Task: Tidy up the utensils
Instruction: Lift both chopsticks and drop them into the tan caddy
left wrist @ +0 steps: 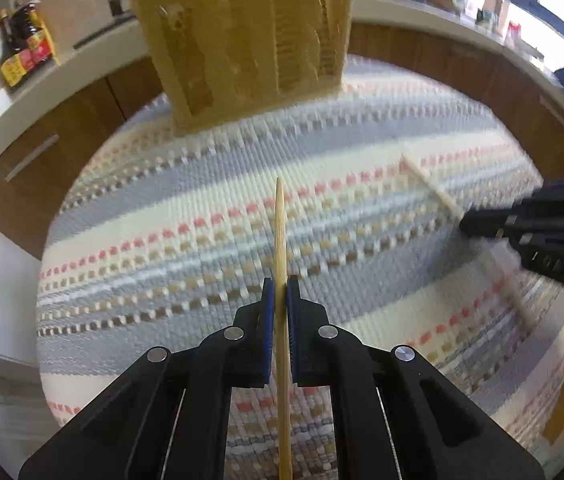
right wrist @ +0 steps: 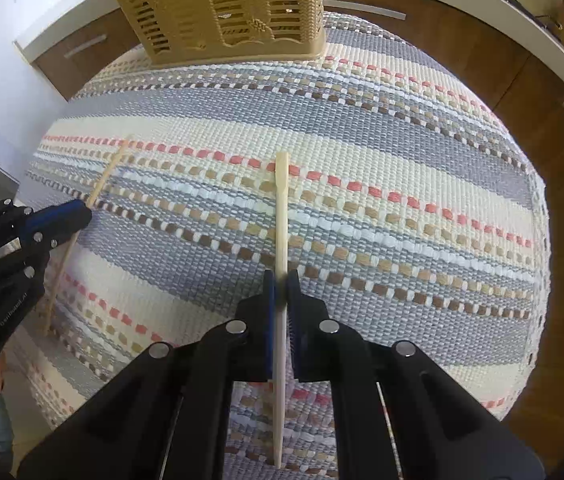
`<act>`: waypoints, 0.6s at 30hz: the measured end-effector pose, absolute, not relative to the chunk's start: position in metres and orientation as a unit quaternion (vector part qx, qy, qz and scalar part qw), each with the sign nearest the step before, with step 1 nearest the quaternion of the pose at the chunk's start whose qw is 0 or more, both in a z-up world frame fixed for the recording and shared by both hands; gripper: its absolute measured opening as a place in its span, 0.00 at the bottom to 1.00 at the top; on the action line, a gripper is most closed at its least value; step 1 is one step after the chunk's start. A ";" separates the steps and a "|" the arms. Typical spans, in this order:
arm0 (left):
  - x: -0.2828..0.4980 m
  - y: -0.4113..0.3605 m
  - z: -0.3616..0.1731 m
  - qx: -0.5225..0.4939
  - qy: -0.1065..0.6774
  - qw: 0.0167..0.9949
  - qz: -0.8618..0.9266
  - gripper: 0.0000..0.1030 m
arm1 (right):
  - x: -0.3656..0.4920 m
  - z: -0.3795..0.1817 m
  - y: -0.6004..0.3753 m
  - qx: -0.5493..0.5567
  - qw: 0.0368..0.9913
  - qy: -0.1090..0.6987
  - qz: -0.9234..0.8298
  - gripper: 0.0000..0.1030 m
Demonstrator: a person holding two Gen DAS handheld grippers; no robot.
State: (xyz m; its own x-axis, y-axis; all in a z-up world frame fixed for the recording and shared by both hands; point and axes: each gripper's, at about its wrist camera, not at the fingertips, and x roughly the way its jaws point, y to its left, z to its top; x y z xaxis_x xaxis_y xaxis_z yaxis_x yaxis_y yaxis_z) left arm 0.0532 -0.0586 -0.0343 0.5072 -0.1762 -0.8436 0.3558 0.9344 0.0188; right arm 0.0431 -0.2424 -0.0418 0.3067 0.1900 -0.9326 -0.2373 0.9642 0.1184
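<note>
My left gripper (left wrist: pixel 281 286) is shut on a tan wooden chopstick (left wrist: pixel 280 232) that points forward above the striped woven mat (left wrist: pixel 362 208). My right gripper (right wrist: pixel 281 280) is shut on a pale cream chopstick (right wrist: pixel 281 208), also held over the mat (right wrist: pixel 402 160). A tan plastic utensil basket (left wrist: pixel 250 44) stands upright at the mat's far edge, ahead of both grippers; it also shows in the right wrist view (right wrist: pixel 226 4). Each view shows the other gripper at its side: the right one (left wrist: pixel 467 225), the left one (right wrist: pixel 86 210) with its chopstick (right wrist: pixel 108 172).
The mat covers a round table. Behind it run wooden cabinets (left wrist: pixel 42 152) under a white counter (left wrist: pixel 442 12). A dark sauce bottle (left wrist: pixel 22 44) stands on the counter at the left. Jars stand near the window at the right.
</note>
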 end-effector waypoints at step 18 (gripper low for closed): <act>0.098 0.008 0.146 -0.040 0.276 0.945 -0.170 0.04 | 0.082 0.135 -0.255 0.037 0.917 0.320 0.236 0.05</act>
State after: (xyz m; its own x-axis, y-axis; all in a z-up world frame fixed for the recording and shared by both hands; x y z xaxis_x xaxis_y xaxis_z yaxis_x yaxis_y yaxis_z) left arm 0.0981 0.0076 0.1465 0.7898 -0.3433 -0.5084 0.2990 0.9391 -0.1696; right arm 0.0816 -0.2550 0.1353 0.6831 0.4572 -0.5695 -0.4094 0.8855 0.2198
